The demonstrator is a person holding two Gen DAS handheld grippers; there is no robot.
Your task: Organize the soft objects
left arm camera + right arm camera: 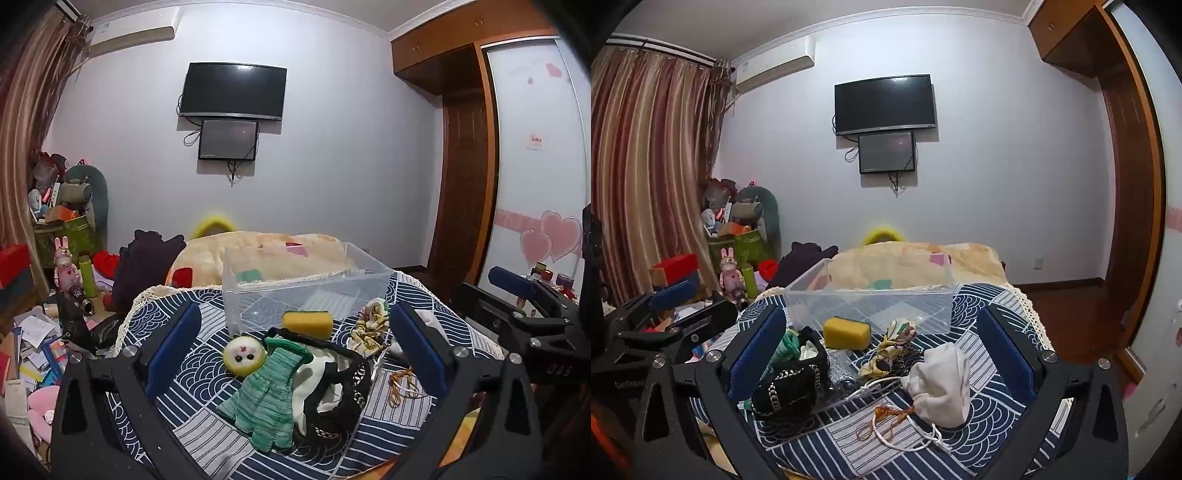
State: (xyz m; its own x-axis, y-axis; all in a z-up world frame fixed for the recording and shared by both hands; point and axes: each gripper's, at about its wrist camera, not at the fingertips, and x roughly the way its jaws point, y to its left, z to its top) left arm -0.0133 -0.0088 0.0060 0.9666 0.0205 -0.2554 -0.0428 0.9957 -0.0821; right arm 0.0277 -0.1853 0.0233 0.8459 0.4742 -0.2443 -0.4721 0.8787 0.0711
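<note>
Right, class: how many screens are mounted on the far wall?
2. The large black television hangs high on the wall; the smaller dark screen sits directly beneath it, cables trailing. Both also appear in the right wrist view.

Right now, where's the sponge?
The sponge lies on the patterned cloth, touching the clear bin's near wall, centre in both views, with the scrunchie to its right.

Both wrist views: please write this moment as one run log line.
left gripper: open, empty | right gripper: open, empty | clear plastic bin: empty | yellow sponge, green knit toy, white drawstring pouch: on cloth
</note>
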